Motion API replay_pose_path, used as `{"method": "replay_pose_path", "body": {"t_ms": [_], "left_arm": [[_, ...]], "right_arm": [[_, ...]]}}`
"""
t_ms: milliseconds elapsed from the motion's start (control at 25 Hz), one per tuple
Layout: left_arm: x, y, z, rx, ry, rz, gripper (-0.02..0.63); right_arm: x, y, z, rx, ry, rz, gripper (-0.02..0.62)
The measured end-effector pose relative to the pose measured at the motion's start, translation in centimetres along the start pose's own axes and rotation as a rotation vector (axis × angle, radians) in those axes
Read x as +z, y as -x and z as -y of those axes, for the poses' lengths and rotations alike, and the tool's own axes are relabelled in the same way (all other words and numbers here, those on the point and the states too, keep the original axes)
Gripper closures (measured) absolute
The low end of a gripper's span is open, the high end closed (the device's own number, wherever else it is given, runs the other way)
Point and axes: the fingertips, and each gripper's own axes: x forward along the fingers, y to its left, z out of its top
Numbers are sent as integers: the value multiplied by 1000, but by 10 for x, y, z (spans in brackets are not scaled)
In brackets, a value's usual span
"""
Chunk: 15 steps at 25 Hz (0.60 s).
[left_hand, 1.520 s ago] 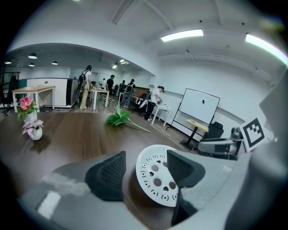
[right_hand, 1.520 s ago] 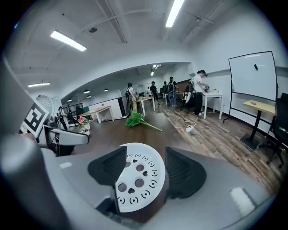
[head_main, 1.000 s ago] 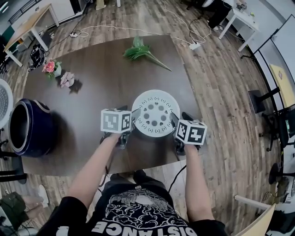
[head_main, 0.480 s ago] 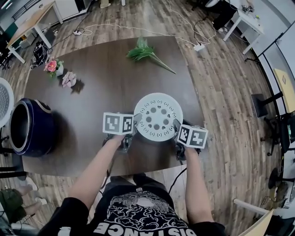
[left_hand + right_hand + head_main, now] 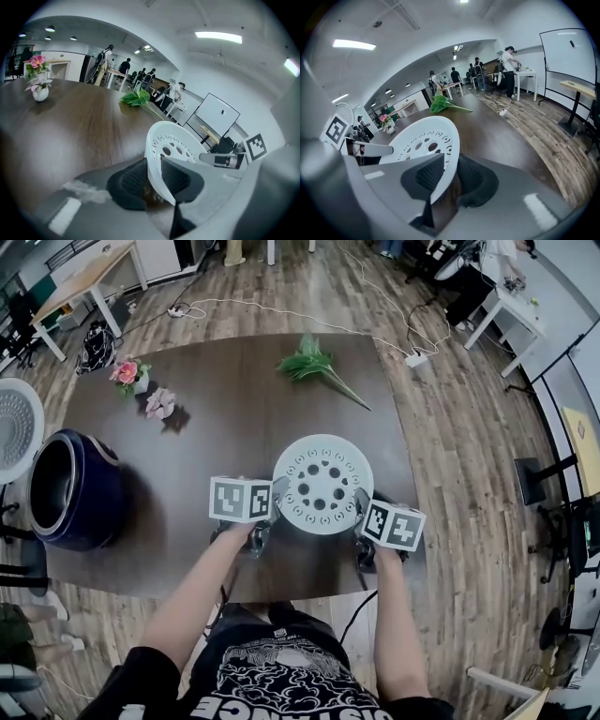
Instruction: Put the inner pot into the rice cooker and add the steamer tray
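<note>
The white steamer tray (image 5: 323,486), round with several holes, lies on the dark table (image 5: 216,418) near its front edge. My left gripper (image 5: 274,499) is at the tray's left rim and my right gripper (image 5: 360,508) at its right rim. Both pairs of jaws have just been closing, and each now pinches the rim. In the left gripper view the thin white rim (image 5: 157,164) stands between the black pads (image 5: 180,176). The right gripper view shows the rim (image 5: 440,161) clamped the same way. The dark blue rice cooker (image 5: 70,488) stands at the table's left end with its lid (image 5: 17,427) up.
A green leafy sprig (image 5: 314,364) lies at the far side of the table. Two small flower pots (image 5: 131,376) (image 5: 161,404) stand far left. The table's front edge runs just under my grippers. Cables and white desks (image 5: 497,282) are on the wooden floor beyond.
Both grippers have drawn in against the tray's rim and their jaws have closed on it. The tray has kept its place on the table.
</note>
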Motion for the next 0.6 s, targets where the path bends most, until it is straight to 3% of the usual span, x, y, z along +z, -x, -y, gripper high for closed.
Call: {"method": "replay_pose_path", "body": {"t_ms": [600], "left_arm": [[49, 119, -56, 138, 67, 260, 509]], "right_arm": [[70, 0, -134, 199, 157, 112, 522]]}}
